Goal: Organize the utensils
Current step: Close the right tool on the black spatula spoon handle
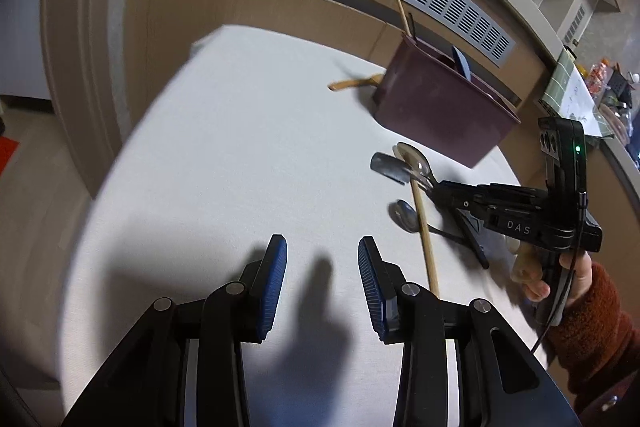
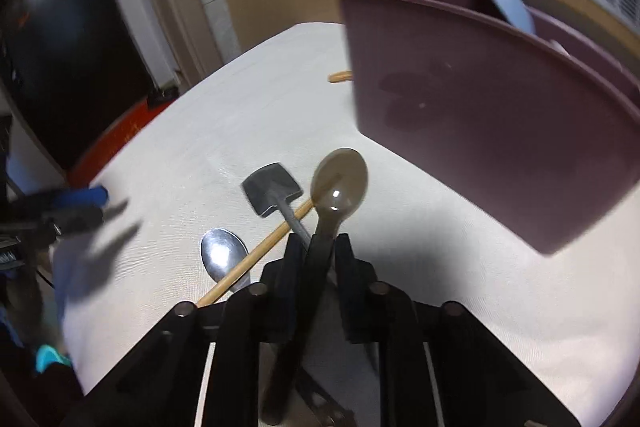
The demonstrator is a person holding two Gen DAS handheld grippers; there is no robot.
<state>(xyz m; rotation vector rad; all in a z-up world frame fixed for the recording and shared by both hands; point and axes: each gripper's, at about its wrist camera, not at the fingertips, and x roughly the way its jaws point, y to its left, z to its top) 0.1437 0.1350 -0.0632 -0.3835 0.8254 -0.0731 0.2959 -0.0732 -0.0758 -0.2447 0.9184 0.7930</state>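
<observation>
A translucent brownish plastic spoon [image 2: 339,183] is clamped by its handle between the closed jaws of the right gripper [image 2: 320,247], its bowl pointing forward toward a dark maroon utensil bin [image 2: 500,131] that stands on a white table [image 2: 200,131]. The bin is the landmark here: the spoon sits just in front of its near wall, low over the tabletop, and I cannot tell whether its bowl is lifted clear or touching the cloth. Beside the spoon, a little farther from the bin, lie a small dark shovel-shaped scoop [image 2: 272,189], a shiny metal spoon [image 2: 222,253] and a wooden chopstick [image 2: 256,257] that crosses under the scoop's handle and over the metal spoon. Behind the bin's far corner a wooden utensil [image 1: 354,83] lies on the table, partly hidden. Inside the bin stand wooden sticks [image 1: 404,15] and a blue spoon [image 1: 462,65]. The left gripper [image 1: 322,255] hovers over bare table well away from the bin, its blue-padded jaws apart and holding nothing. A hand in a rust-coloured sleeve [image 1: 592,323] holds the right gripper's handle. The likely risks: the grip is on a thin, smooth handle, so the spoon could pivot or slip as it is raised; its bowl could catch the bin's rim and tip the bin; and lifting it may drag the scoop or chopstick lying close by.
</observation>
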